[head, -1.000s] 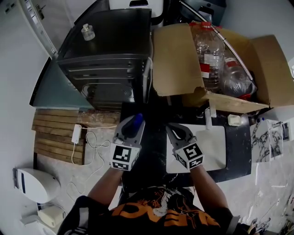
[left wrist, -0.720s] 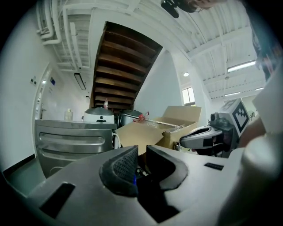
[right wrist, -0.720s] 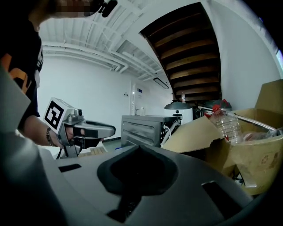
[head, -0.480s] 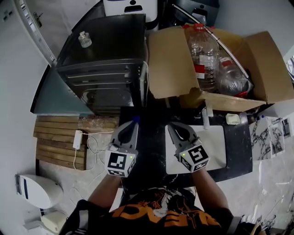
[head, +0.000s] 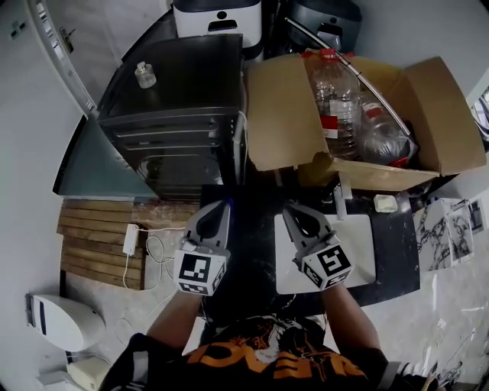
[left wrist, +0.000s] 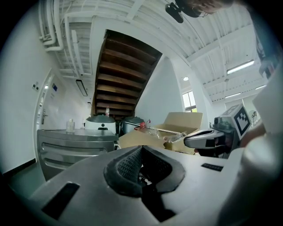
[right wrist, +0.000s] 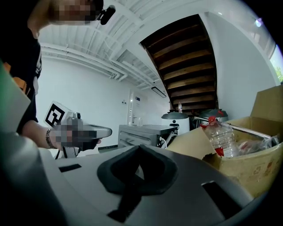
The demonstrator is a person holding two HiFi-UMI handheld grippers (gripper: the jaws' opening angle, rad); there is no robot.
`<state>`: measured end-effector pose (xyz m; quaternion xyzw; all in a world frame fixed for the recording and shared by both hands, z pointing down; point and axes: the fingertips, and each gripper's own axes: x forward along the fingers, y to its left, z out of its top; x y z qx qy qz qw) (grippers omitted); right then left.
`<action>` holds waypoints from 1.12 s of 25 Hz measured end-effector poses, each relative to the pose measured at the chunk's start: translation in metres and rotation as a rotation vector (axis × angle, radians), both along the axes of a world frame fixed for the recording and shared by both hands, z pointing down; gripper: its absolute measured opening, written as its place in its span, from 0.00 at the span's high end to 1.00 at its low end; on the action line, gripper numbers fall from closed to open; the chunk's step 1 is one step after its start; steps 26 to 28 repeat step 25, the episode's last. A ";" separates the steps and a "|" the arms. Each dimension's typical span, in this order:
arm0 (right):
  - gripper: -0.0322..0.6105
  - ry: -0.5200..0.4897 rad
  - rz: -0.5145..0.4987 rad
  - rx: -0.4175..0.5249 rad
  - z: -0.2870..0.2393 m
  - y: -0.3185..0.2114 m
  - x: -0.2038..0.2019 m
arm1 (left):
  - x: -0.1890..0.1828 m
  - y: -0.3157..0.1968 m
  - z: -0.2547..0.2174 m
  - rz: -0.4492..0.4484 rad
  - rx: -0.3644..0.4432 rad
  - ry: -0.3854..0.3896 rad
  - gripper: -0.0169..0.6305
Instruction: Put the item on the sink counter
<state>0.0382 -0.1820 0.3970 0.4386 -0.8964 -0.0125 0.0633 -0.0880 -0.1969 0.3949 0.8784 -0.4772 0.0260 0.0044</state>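
Surface: a black marbled surface (head: pixel 397 263) with a white sink (head: pixel 355 248) let into it. A tap (head: pixel 340 200) stands at the sink's far edge, and a small white block (head: pixel 386 203) lies just beside it to the right.

Behind the surface: an open cardboard box (head: pixel 283 114) holding large clear plastic bottles (head: pixel 336 92), one with a red cap. To its left is a dark metal cabinet (head: pixel 176 92) with a small glass bottle (head: pixel 145 75) on top. A white appliance (head: pixel 218 17) stands behind the cabinet.

Floor: pale stone (head: pixel 153 298). A wooden slat pallet (head: pixel 95 233) carries a white adapter (head: pixel 128 238) with a loose cable.

Room: white walls and the dark wooden underside of a staircase (left wrist: pixel 124 79).

Left tool (head: pixel 220 208): held out over the left edge of the surface. Its jaws have just been closing and now stand pressed together. In its own view the pads meet, and nothing can be made out between them.

Right tool (head: pixel 294 210): held out over the sink's left part, jaws likewise pressed together, pads meeting at the tip.

Item: uncertain. A blue sliver (head: pixel 228 203) shows at the left tool's tip in the head view. It cannot be told what it is, or whether the pads grip it.
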 end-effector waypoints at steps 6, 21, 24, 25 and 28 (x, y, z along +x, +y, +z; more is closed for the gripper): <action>0.93 -0.007 0.012 -0.004 0.003 0.000 0.004 | 0.005 0.003 0.002 0.018 -0.003 -0.036 0.95; 0.93 -0.018 0.010 0.005 -0.002 0.012 0.011 | 0.019 0.015 -0.005 0.030 0.015 -0.059 0.95; 0.93 -0.021 0.010 0.001 -0.001 0.016 0.011 | 0.018 0.021 -0.003 0.027 0.005 -0.059 0.95; 0.93 -0.021 0.009 -0.001 -0.001 0.018 0.011 | 0.018 0.023 -0.002 0.025 -0.001 -0.058 0.95; 0.93 -0.021 0.009 -0.001 -0.001 0.018 0.011 | 0.018 0.023 -0.002 0.025 -0.001 -0.058 0.95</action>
